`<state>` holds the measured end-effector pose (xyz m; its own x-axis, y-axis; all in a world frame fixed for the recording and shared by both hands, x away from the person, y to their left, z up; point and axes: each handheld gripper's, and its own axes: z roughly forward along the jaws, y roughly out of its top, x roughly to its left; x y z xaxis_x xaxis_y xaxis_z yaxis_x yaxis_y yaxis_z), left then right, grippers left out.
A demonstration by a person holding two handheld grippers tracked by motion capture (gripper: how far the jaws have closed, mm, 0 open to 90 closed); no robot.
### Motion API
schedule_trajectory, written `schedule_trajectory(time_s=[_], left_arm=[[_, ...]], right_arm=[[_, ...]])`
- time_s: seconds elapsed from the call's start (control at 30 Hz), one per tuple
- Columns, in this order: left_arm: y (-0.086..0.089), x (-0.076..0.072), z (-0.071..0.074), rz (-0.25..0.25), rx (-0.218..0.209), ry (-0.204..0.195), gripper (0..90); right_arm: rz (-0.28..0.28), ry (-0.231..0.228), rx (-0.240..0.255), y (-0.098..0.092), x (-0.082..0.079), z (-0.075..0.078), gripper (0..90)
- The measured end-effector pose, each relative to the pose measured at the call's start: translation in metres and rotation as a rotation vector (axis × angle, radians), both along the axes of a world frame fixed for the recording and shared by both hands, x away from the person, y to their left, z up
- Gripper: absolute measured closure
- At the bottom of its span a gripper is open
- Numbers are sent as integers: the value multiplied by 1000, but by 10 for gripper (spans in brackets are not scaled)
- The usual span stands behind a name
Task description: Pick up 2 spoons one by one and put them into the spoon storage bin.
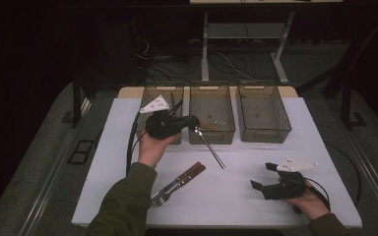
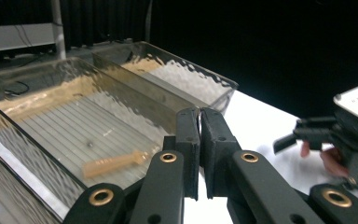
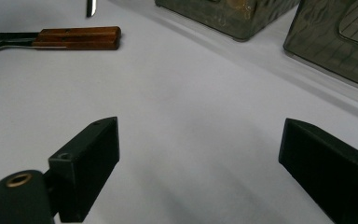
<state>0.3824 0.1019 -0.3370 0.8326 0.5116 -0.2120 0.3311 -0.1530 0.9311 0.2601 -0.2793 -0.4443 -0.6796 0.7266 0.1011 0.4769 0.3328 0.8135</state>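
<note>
Left gripper, up at centre-left of the high view, has its jaws pressed together on the top end of a thin metal utensil; that utensil hangs slanting down toward the lower right, its tip over the white table, just in front of the middle bin; in the left gripper view the two black jaws meet at centre frame with only a sliver of metal between them, and a pale wooden-looking piece lies inside the ribbed bin at left; right gripper, at the lower right of the high view, sits low over the table with its jaws spread wide and nothing between them; the right gripper view confirms it, bare white surface between the two black jaws; lower centre of the high view, a fork with a brown wooden handle lies flat beside the left sleeve, well apart from both grippers; three clear bins line the top edge of the table, left bin, middle, right bin.
</note>
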Motion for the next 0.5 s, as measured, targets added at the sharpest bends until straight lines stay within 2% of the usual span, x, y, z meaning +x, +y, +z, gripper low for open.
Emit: schedule_trajectory(time_s=[0.3,0.5], left_arm=[[-9,31,23,47,16,-22,861],[-15,50,41,86,33,-54,861]], right_arm=[[2,0,1,0,0,0,121],[3,-4,6,0,0,1,121]])
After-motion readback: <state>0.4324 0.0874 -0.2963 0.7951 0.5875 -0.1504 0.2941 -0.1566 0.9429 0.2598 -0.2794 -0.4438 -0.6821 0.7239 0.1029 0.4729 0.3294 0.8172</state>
